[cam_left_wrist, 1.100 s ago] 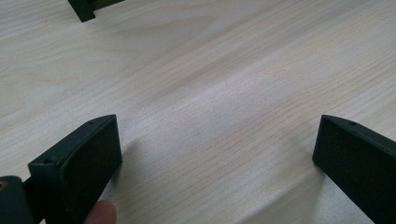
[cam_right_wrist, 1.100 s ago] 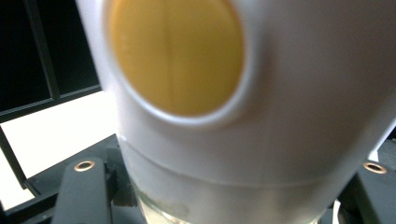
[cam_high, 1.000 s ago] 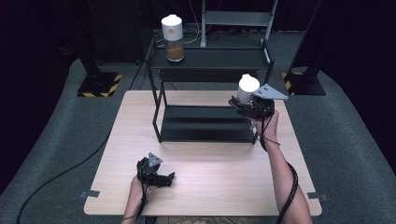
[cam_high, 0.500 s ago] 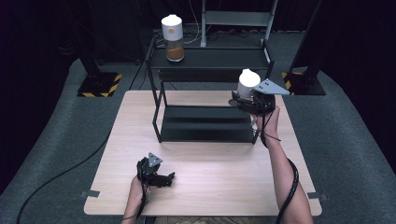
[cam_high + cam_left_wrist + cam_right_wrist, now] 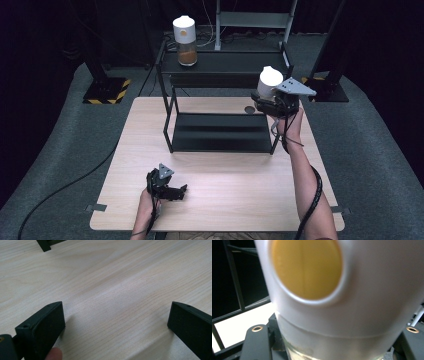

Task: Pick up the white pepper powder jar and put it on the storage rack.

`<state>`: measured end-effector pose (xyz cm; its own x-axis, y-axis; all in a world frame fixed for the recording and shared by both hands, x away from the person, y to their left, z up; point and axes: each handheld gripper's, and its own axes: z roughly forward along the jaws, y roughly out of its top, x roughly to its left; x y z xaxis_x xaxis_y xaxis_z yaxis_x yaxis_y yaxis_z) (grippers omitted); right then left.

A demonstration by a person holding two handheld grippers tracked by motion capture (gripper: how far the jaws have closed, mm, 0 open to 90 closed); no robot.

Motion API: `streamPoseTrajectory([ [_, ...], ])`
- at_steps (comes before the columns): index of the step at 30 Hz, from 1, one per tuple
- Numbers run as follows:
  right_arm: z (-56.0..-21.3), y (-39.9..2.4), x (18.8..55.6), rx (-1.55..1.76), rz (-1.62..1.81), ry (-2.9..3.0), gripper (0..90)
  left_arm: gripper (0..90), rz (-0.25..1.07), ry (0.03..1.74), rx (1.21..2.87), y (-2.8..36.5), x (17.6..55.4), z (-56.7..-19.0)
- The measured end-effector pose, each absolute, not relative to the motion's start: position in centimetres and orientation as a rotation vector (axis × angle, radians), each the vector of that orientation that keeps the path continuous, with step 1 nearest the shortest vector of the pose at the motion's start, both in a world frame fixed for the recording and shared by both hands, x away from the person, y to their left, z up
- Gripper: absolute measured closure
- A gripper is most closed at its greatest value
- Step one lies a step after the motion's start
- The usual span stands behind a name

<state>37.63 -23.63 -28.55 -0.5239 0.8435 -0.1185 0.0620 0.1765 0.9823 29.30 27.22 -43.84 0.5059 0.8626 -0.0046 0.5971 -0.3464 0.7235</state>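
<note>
Two jars here: one (image 5: pixel 184 40) already on the rack (image 5: pixel 225 62) top, left. My right gripper (image 5: pixel 267 102) has its jaws clamped on the other jar (image 5: pixel 270 80), held by the rack's right end. Next I'd lift and set it on top. Left gripper (image 5: pixel 172 191) idles, jaws wide, on the near worktop (image 5: pixel 225 185).

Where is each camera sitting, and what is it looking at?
High view: above the person's side, looking forward and down at the table, black rack, both forearms.
Left gripper view: on the left gripper, facing bare tabletop between wide jaws; a fingertip shows.
Right gripper view: on the right gripper, facing the white-capped jar it clamps.
Shared: high and right gripper views show that jar.
</note>
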Motion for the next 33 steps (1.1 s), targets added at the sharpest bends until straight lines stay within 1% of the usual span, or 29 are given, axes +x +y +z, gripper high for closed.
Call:
streamPoseTrajectory([
  [33,-24.8,-24.0,38.3,0.846,1.416,1.73,30.3,0.5,0.503,1.19,2.073,27.2,29.3,-43.8],
])
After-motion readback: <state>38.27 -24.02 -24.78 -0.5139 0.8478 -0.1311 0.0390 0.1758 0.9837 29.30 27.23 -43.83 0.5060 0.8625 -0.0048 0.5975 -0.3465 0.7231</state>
